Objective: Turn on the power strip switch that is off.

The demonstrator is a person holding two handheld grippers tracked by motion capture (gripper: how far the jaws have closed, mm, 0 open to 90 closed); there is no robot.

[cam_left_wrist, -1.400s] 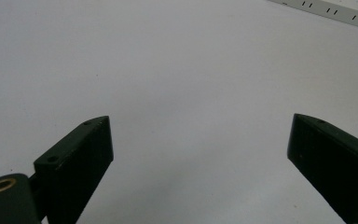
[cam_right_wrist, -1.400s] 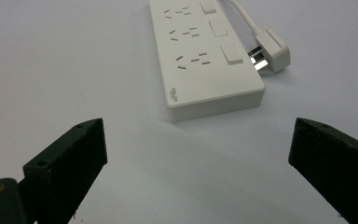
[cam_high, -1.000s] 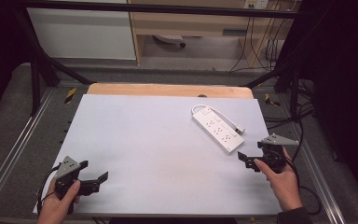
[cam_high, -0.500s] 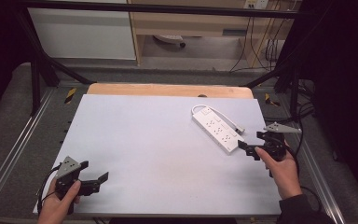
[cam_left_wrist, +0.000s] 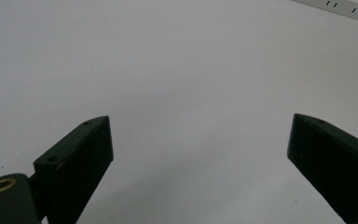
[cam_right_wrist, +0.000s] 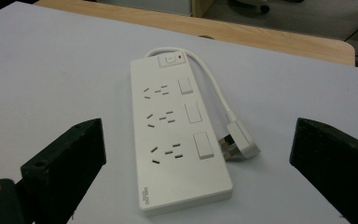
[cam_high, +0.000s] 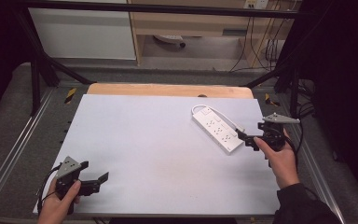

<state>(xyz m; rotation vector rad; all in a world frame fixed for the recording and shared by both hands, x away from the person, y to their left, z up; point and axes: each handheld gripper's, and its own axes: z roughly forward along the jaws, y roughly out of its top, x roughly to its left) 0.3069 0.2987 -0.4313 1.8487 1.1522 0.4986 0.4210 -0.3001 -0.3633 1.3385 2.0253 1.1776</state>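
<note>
The work is at its very start, as far as the pictures let one judge. A white power strip [cam_high: 217, 129] lies flat on the right half of the white table [cam_high: 135, 140], toward the far side, turned at a slant. Its short cord [cam_right_wrist: 209, 79] loops out from the switch end and runs along the strip's side, and the plug [cam_right_wrist: 239, 141] rests on the table just beside the strip's near end, not pushed into any socket.

The right gripper [cam_high: 243, 138] sits just off the near right end of the strip with its jaws spread wide and nothing between them. In the right gripper view the strip and plug lie ahead of the two jaws, apart from both. So the reach is made, but no grasp has happened; taking hold of the strip or its plug, and whatever follows, is all left to do.

The left gripper [cam_high: 94, 183] rests at the near left corner of the table, well apart from the strip, also released and empty, with bare table in front of it.

As for writing, a small grey brand mark is printed at the near end of the strip's face [cam_right_wrist: 145, 195], too small to read. A red dot sits beside the main switch [cam_right_wrist: 170, 59] at the far end. Three sockets each have a rocker switch alongside.
</note>
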